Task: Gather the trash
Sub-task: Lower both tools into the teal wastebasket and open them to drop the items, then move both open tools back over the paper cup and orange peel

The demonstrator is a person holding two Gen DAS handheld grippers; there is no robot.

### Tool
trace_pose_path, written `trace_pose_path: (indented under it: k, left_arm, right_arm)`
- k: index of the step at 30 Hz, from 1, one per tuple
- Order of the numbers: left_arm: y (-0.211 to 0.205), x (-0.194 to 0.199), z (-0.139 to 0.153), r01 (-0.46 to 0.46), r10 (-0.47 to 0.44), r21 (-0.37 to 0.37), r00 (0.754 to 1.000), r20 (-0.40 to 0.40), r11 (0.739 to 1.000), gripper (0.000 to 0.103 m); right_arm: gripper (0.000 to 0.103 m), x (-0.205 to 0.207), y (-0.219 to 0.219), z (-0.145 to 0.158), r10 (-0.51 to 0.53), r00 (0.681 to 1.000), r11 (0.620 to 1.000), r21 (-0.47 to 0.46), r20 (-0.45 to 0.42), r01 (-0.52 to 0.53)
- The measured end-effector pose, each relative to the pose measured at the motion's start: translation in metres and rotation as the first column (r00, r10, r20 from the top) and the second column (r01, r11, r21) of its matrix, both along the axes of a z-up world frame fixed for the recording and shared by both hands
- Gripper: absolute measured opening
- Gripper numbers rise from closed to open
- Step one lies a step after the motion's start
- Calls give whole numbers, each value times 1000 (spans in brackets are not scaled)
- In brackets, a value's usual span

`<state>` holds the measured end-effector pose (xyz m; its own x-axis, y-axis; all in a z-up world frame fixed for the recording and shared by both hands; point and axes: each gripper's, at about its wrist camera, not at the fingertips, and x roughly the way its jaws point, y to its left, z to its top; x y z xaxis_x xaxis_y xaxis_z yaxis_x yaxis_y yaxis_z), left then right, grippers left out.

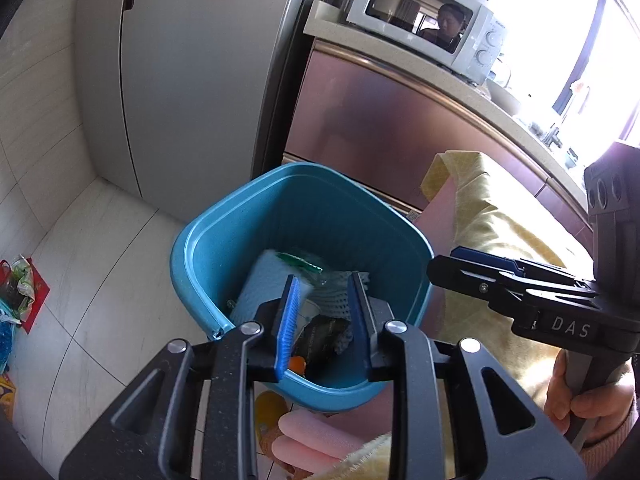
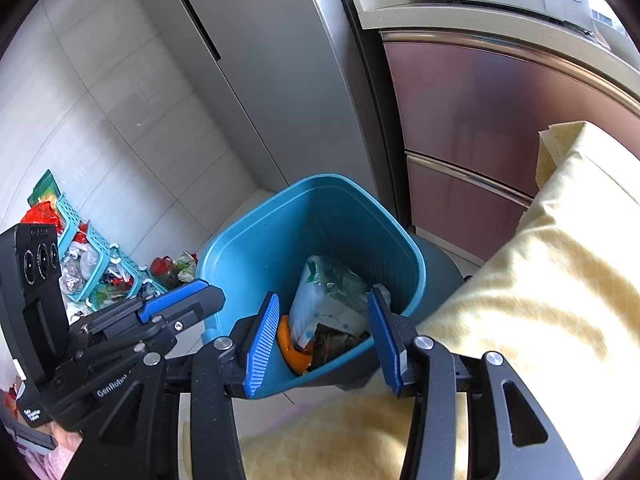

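both grippers over a blue bin of trash

the bin [image 1: 256,216] sits mid-frame on the floor beside the fridge [image 1: 192,80], holding wrappers [image 2: 332,300] and orange peel [image 2: 294,354]. left gripper [image 1: 322,320] and right gripper [image 2: 324,340] hang above it, fingers released and grasping nothing. yellow cloth [image 2: 540,280] fills the right of the frame.

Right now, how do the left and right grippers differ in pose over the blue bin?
The left gripper looks almost straight down into the blue bin, while the right gripper looks in from the side by the yellow cloth. The left gripper's fingers frame a dark wrapper; the right gripper's frame a white packet. In the right wrist view the left gripper's gap looks narrower. Both are open and hold nothing.
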<state>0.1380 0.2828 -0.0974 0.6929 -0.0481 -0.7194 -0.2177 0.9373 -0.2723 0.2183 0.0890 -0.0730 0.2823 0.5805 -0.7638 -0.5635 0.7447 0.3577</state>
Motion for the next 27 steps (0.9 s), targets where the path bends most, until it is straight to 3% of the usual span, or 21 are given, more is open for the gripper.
trace_pose_path:
  k: [8, 17, 23, 27]
  left_arm:
    - [-12, -17, 23, 49, -47, -11, 995, 85, 999, 36]
    - [-51, -31, 51, 167, -166, 7, 973, 162, 986, 44]
    - [-96, -29, 58, 284, -283, 20, 944, 168, 959, 45]
    - [-137, -23, 59, 374, -374, 31, 914, 157, 927, 45]
  right_arm:
    - [45, -15, -39, 18, -21, 999, 998, 67, 31, 19]
    - [48, -40, -108, 45, -110, 990, 984, 149, 83, 97]
    - [48, -63, -157, 53, -194, 973, 972, 155, 128, 174]
    - [49, -76, -200, 55, -269, 952, 956, 157, 143, 247]
